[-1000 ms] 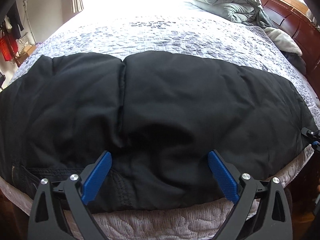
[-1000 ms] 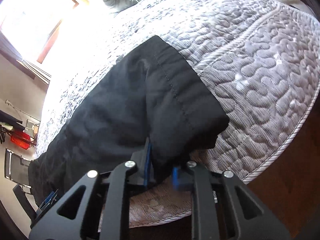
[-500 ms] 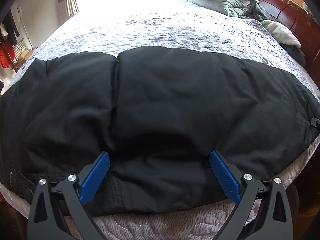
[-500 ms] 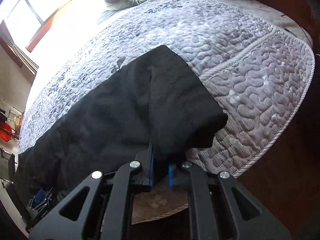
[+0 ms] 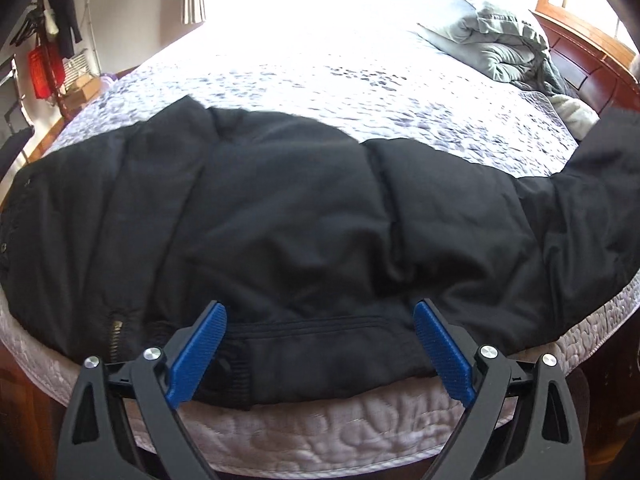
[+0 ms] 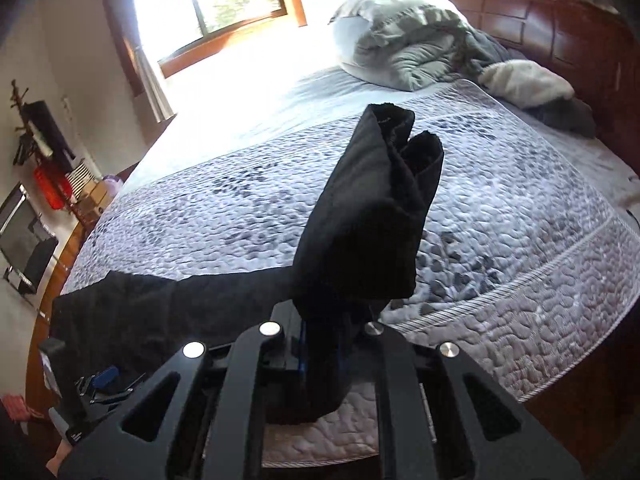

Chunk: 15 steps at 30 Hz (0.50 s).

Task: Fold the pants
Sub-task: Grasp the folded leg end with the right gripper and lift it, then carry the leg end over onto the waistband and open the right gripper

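Observation:
Black pants (image 5: 280,220) lie stretched across the near edge of the bed, waistband and zipper at the left. My left gripper (image 5: 320,344) hovers open over the near hem, its blue pads (image 5: 198,354) spread wide with nothing between them. At the far right the leg end rises off the quilt. In the right wrist view my right gripper (image 6: 322,354) is shut on that leg end (image 6: 372,216), which stands up in a folded bunch above the jaws, while the pants (image 6: 160,304) trail down to the left. The left gripper (image 6: 100,380) shows small at lower left.
The quilted grey bedspread (image 5: 360,92) covers the bed, its edge (image 5: 320,424) just under my left gripper. A rumpled grey duvet (image 6: 400,48) and pale blanket (image 6: 528,80) sit by the wooden headboard (image 6: 560,20). A clothes rack (image 5: 52,40) stands at the left wall.
My right gripper has lifted the leg end off the quilt and rolled, so the cloth now stands above it. The left gripper slid along the near edge, staying open.

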### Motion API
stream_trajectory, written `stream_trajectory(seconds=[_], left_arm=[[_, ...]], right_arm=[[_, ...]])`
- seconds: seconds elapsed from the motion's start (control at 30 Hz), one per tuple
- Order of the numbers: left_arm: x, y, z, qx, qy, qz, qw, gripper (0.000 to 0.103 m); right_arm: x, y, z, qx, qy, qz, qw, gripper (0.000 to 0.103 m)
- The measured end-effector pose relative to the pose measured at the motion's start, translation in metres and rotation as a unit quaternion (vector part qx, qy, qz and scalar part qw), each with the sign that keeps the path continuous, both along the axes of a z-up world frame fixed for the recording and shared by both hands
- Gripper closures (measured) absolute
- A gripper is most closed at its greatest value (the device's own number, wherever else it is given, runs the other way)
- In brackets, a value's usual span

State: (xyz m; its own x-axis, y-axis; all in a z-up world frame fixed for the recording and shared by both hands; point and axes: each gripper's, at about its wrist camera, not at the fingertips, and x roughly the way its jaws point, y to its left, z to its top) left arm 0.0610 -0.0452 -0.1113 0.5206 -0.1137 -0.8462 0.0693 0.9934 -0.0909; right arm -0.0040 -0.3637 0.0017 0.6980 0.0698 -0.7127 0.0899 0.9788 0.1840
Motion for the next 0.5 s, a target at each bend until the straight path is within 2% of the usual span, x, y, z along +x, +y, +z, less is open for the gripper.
stream_trajectory(seconds=[0.23, 0.5], left_arm=[[-0.006, 0.049, 0.008, -0.020, -0.011, 0.052, 0.9984, 0.008], [-0.010, 0.101, 0.008, -0.043, -0.011, 0.114, 0.9925, 0.007]], right_arm=[[0.013, 0.095, 0.003, -0.039, 0.005, 0.109, 0.993, 0.094], [0.020, 0.187, -0.039, -0.088, 0.064, 0.200, 0.974, 0.094]])
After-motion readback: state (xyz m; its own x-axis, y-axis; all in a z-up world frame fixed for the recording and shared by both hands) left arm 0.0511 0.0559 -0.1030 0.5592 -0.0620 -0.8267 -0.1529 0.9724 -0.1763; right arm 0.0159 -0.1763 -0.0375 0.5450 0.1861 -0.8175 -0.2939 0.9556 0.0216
